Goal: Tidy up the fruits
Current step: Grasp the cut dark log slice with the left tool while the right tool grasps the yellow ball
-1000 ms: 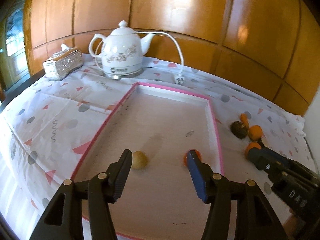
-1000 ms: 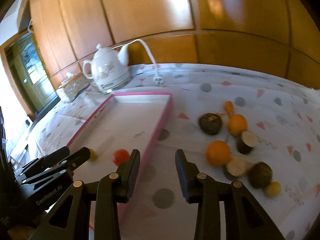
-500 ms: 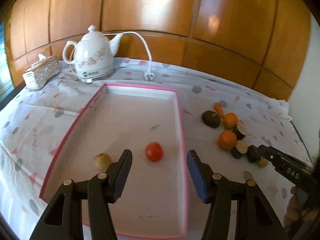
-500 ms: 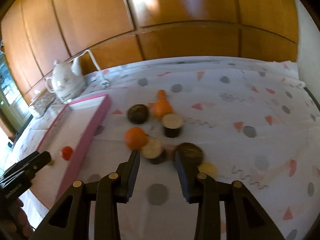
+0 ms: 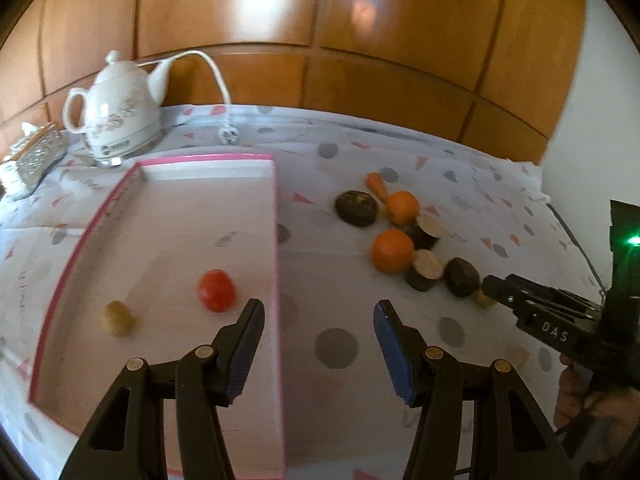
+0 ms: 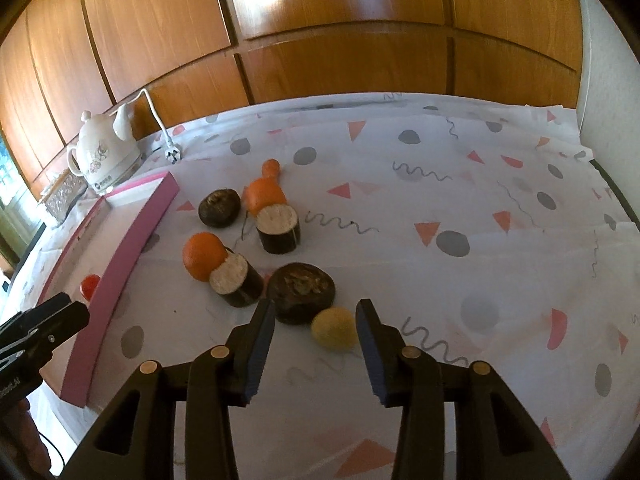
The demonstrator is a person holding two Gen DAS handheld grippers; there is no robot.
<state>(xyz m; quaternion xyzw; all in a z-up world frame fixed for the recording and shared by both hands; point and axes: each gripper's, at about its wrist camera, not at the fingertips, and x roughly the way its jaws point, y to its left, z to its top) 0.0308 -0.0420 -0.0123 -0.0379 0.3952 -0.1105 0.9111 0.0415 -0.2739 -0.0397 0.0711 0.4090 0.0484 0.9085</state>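
The bench (image 6: 460,184) wears a white cloth with grey dots and pink triangles. On its left side sits the pink-rimmed tray (image 5: 276,216), running lengthwise away from the cameras, with a red tomato (image 5: 216,290) and a small yellow fruit (image 5: 117,318) lying well apart inside it. Behind the tray stands a white kettle (image 5: 120,116). The left tool (image 5: 319,330) hangs level over the tray's right rim, jaws wide apart, nothing between them. The right tool (image 6: 315,330) reaches in low, letters "DAS" readable on its side in the left view, jaws apart around a yellow ball (image 6: 334,328), not touching it. Just beyond lie a dark round fruit (image 6: 301,293), two oranges (image 6: 204,255), and a carrot (image 6: 270,168) pointing away.
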